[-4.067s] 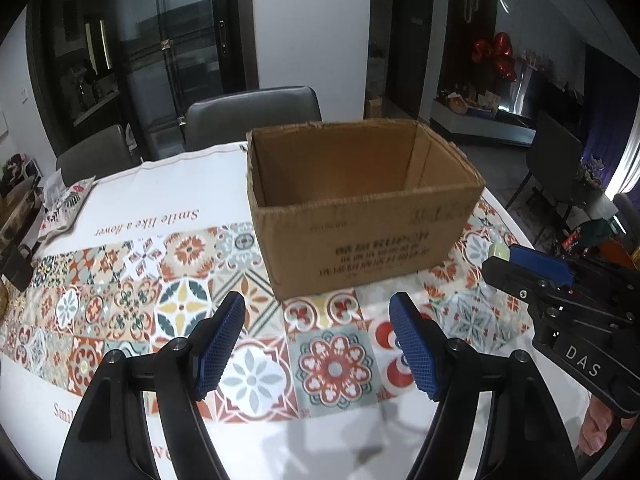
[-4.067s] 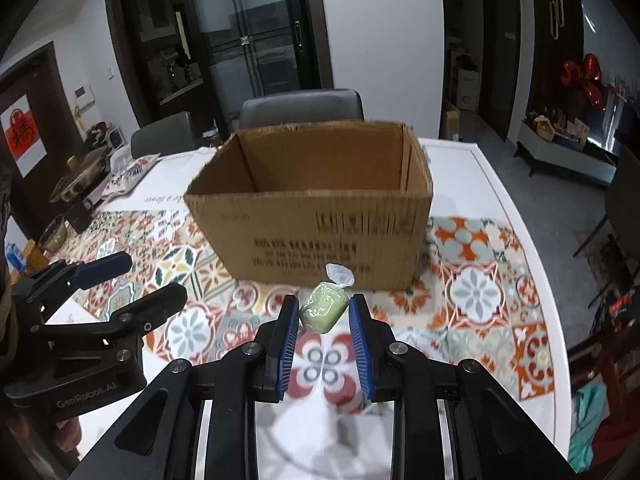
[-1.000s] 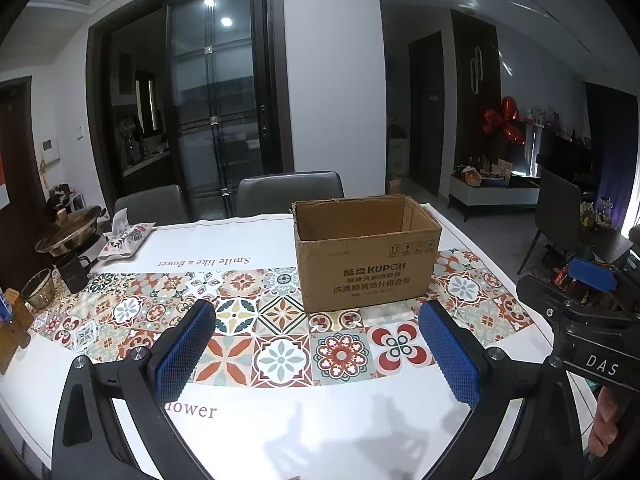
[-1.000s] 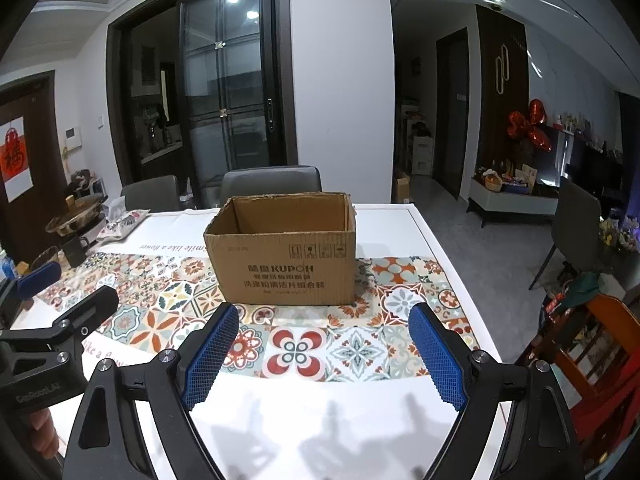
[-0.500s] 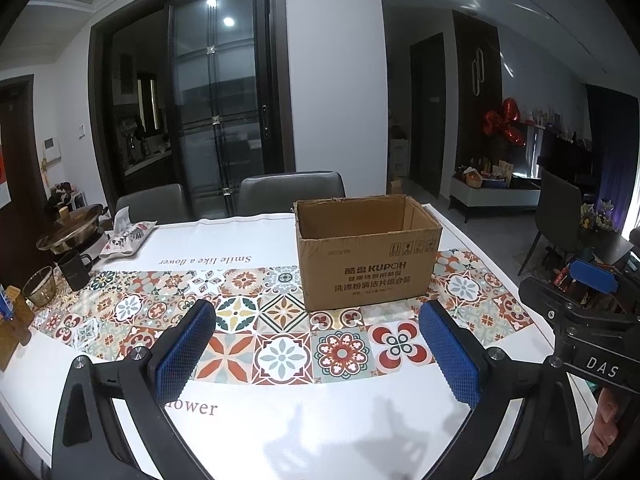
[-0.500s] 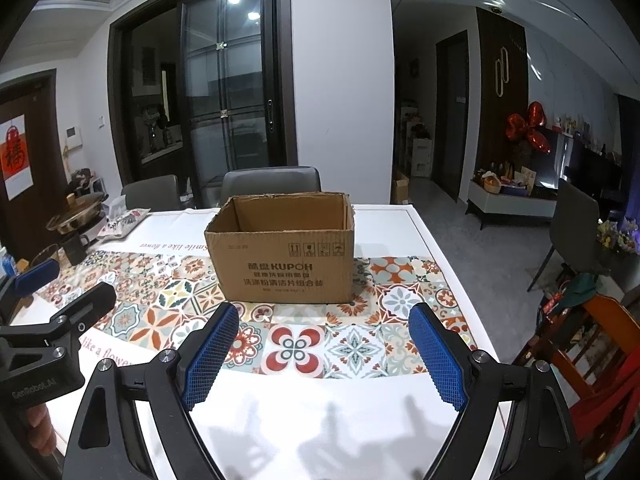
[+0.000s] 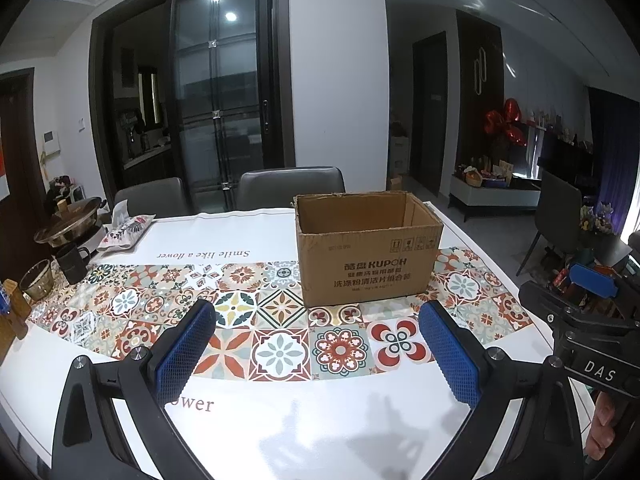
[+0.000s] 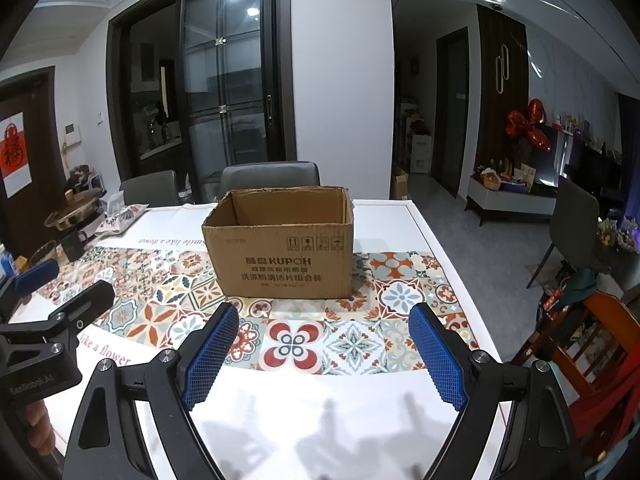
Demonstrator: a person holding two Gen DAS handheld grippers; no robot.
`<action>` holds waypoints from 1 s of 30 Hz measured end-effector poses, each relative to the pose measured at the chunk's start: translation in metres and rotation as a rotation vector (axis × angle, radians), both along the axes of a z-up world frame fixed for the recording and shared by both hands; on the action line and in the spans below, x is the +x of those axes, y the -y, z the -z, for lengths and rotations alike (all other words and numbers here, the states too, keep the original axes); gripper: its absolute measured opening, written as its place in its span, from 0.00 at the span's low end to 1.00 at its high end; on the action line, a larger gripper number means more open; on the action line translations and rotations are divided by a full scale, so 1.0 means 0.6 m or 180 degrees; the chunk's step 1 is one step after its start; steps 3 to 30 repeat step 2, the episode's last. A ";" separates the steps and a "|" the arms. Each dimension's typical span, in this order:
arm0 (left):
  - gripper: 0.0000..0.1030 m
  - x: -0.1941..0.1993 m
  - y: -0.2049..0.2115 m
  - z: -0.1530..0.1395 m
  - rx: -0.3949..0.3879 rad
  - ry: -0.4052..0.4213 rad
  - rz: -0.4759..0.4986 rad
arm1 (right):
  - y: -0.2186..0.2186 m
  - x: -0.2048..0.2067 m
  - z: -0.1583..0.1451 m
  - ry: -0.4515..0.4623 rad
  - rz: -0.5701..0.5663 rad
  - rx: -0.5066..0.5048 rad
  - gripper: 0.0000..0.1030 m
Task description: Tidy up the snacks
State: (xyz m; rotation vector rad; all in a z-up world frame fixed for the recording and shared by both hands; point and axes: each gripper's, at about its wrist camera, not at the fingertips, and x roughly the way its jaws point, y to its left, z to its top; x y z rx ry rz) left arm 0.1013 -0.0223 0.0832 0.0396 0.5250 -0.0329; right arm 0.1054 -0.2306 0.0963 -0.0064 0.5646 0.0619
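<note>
An open brown cardboard box (image 7: 368, 264) (image 8: 284, 258) stands on the tiled table runner in the middle of the table. Its inside floor is hidden from both views. My left gripper (image 7: 320, 340) is open and empty, held back near the table's front edge, well short of the box. My right gripper (image 8: 324, 344) is open and empty too, also back from the box. Each gripper shows at the edge of the other's view: the right one (image 7: 588, 320) and the left one (image 8: 56, 320). No loose snack is in sight.
A printed tissue pouch (image 7: 124, 232), a metal pot (image 7: 70, 220), a black mug (image 7: 72, 262) and a glass bowl (image 7: 36, 280) sit at the table's left end. Grey chairs (image 7: 288, 184) stand behind the table. An orange chair (image 8: 592, 340) stands at the right.
About four seconds ago the right gripper held a green wrapped snack by the box; now it is open and empty. Both grippers have pulled back and opened wide. Hardly any movement over the last second.
</note>
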 end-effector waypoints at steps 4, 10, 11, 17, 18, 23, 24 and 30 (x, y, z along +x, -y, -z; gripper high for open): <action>1.00 0.000 0.000 0.002 -0.0003 -0.0011 -0.0002 | 0.000 0.000 0.001 0.0001 -0.0002 -0.0001 0.85; 1.00 0.000 0.000 0.002 -0.0003 -0.0011 -0.0002 | 0.000 0.000 0.001 0.0001 -0.0002 -0.0001 0.85; 1.00 0.000 0.000 0.002 -0.0003 -0.0011 -0.0002 | 0.000 0.000 0.001 0.0001 -0.0002 -0.0001 0.85; 1.00 0.000 0.000 0.002 -0.0003 -0.0011 -0.0002 | 0.000 0.000 0.001 0.0001 -0.0002 -0.0001 0.85; 1.00 0.000 0.000 0.002 -0.0003 -0.0011 -0.0002 | 0.000 0.000 0.001 0.0001 -0.0002 -0.0001 0.85; 1.00 0.000 0.000 0.002 -0.0003 -0.0011 -0.0002 | 0.000 0.000 0.001 0.0001 -0.0002 -0.0001 0.85; 1.00 0.000 0.000 0.002 -0.0003 -0.0011 -0.0002 | 0.000 0.000 0.001 0.0001 -0.0002 -0.0001 0.85; 1.00 0.000 0.000 0.002 -0.0003 -0.0011 -0.0002 | 0.000 0.000 0.001 0.0001 -0.0002 -0.0001 0.85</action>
